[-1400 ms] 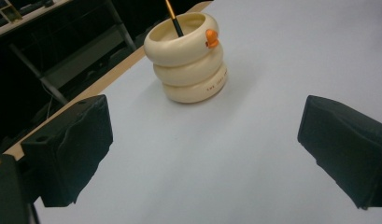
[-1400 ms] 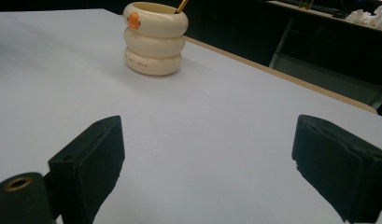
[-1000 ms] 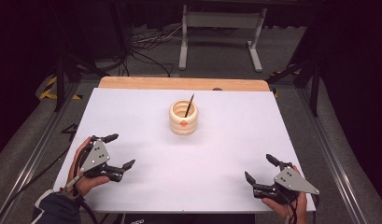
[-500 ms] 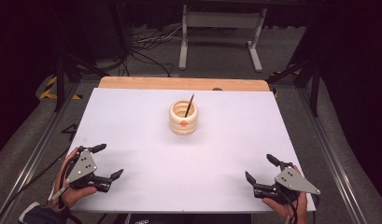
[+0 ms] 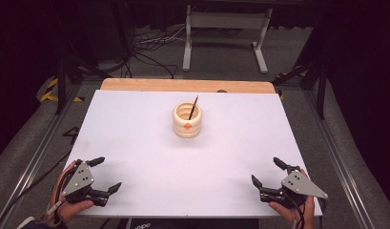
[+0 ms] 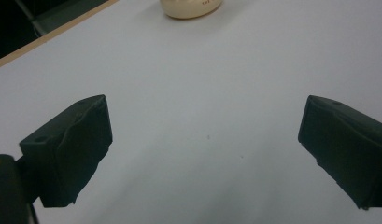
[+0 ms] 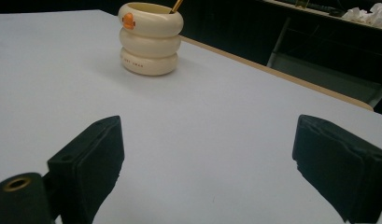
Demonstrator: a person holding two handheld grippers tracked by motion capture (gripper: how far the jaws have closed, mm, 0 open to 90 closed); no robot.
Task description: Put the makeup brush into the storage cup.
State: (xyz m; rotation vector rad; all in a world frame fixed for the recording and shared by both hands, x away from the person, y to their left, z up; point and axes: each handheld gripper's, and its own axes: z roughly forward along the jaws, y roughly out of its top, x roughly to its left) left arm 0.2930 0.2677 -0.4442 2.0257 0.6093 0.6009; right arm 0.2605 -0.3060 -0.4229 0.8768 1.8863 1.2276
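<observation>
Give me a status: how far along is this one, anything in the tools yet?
Done: a dark stick already stands leaning inside the cream ringed cup at mid-table. In hand: nothing. The left tool and right tool are both open and empty at the near edge of the white table, well short of the cup. Left: judging by this, any reach toward the cup has not begun.
</observation>
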